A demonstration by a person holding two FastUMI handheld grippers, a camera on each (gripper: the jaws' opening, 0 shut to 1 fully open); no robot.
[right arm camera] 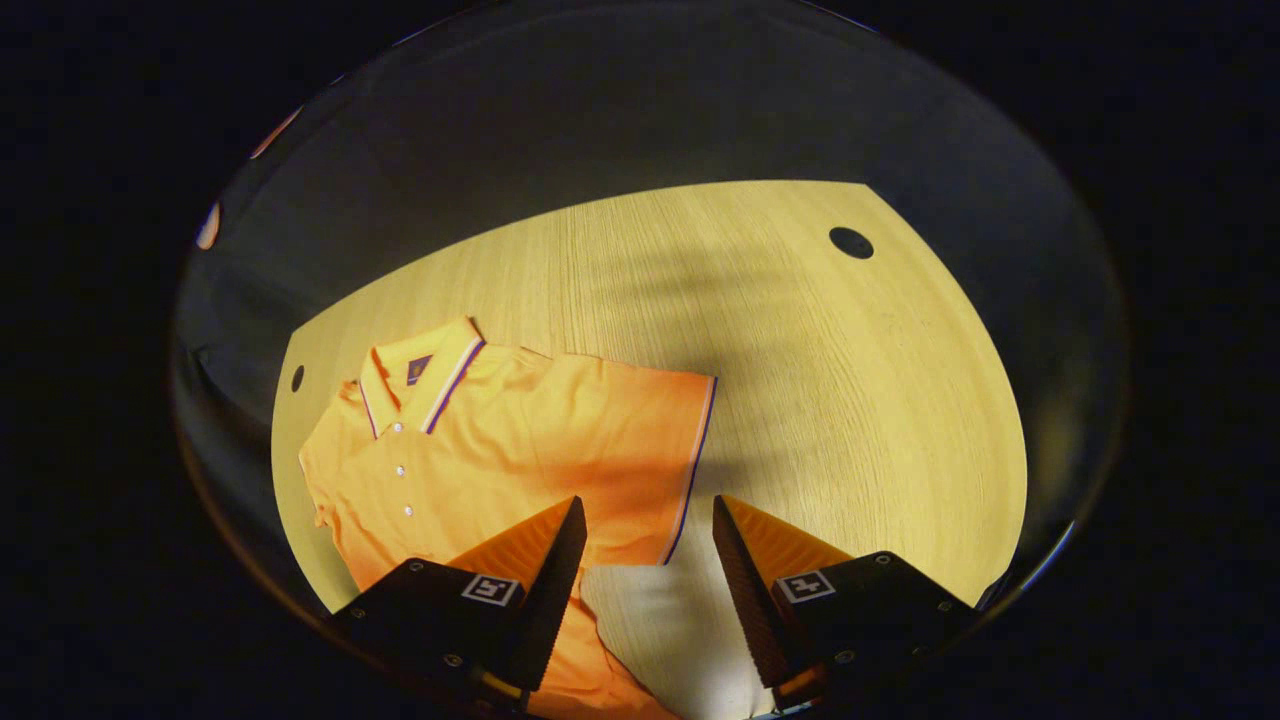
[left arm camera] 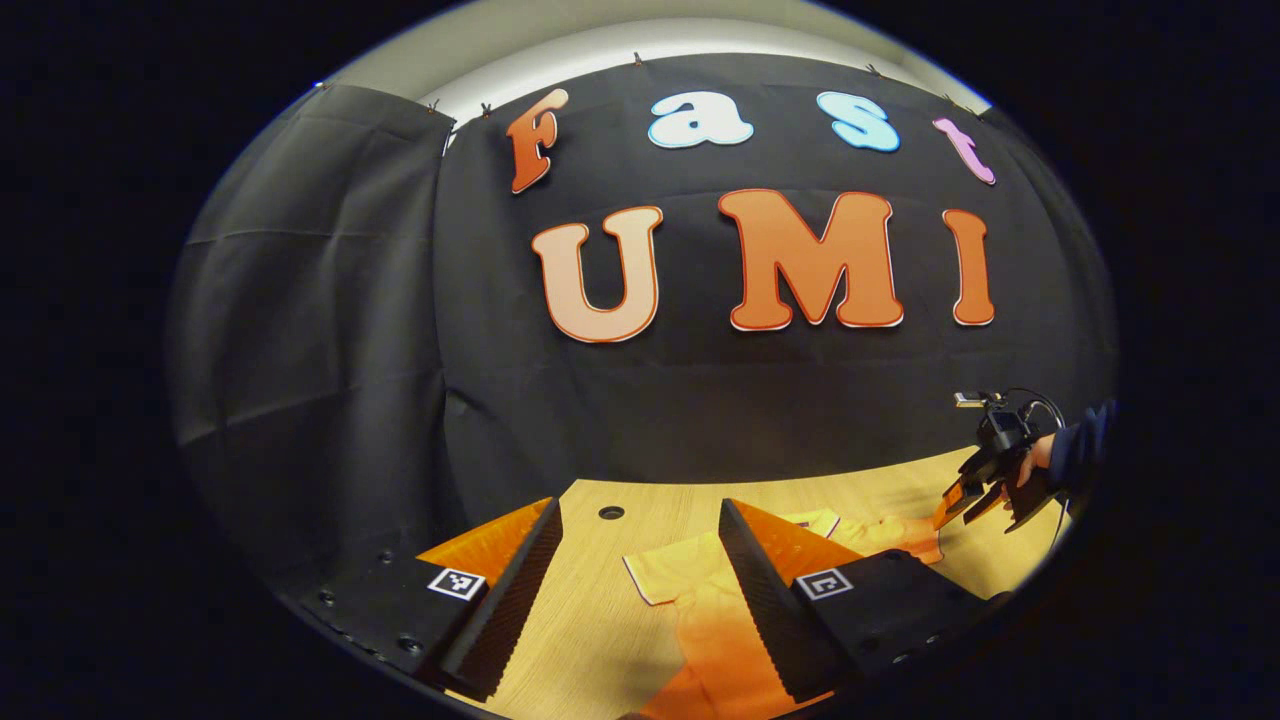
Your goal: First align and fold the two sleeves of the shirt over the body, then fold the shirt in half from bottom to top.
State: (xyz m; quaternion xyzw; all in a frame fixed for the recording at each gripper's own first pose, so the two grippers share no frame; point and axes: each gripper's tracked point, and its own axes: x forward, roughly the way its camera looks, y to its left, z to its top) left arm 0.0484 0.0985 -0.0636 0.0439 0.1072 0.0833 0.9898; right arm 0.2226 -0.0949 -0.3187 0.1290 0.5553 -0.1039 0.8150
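The shirt is bright orange; its collar and the sleeve cuff beside the collar carry thin white and dark stripes, perhaps navy or purple, though the dim light makes that hard to judge; small white buttons run below the collar; the worktop is pale yellow wood with fine straight grain and small black round holes; the booth wall behind the worktop is black cloth.

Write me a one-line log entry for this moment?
stage: before first sleeve fold | shirt: flat on table, sleeve spread out | right gripper: open above sleeve edge | left gripper: open, holding nothing
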